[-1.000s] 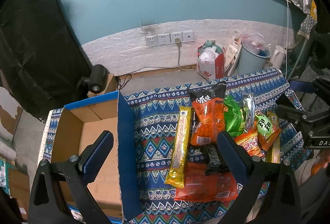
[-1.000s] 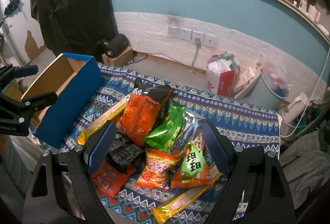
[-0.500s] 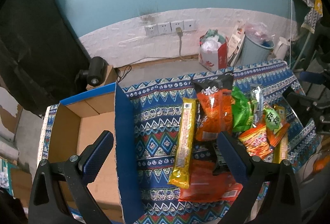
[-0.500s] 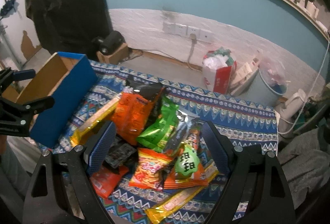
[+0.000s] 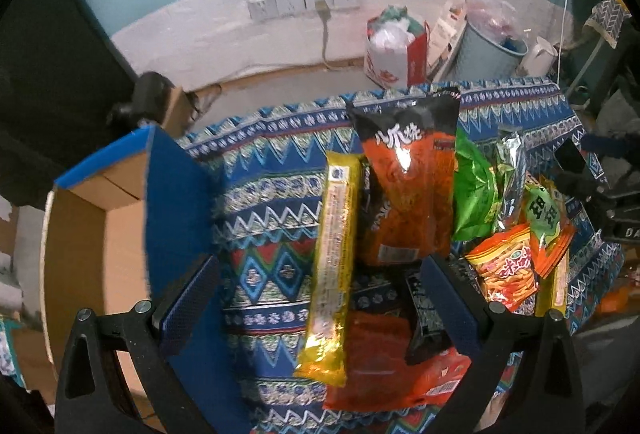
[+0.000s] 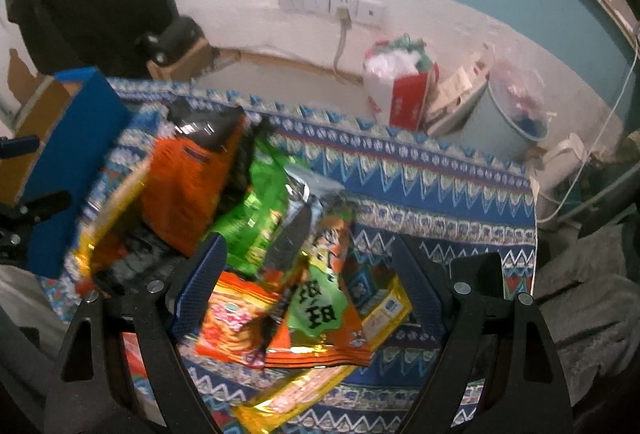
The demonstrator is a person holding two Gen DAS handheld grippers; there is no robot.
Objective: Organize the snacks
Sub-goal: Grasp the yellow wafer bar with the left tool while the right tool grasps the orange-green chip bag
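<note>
A pile of snack packets lies on a patterned blue cloth [image 5: 272,194]. My left gripper [image 5: 320,298] is open above a long yellow packet [image 5: 334,246], with a big orange-and-black bag [image 5: 408,186] just beyond it and a flat red packet [image 5: 384,366] beneath. My right gripper [image 6: 308,274] is open over an orange packet with a green label [image 6: 320,310], a silver packet [image 6: 296,218] and a green bag [image 6: 260,210]. The orange-and-black bag [image 6: 192,174] lies further left. An open blue cardboard box [image 5: 120,218] stands at the left end of the table.
The blue box [image 6: 68,154] shows at the left of the right wrist view, with the other gripper [image 6: 28,218] beside it. Behind the table stand a red-and-white bag [image 5: 394,50], a grey bin [image 5: 488,54], a white kettle [image 5: 540,54] and wall sockets [image 5: 304,0].
Both grippers have moved down and closer to the snack pile, which now fills more of each view. Neither has taken hold of anything; both stay open.
</note>
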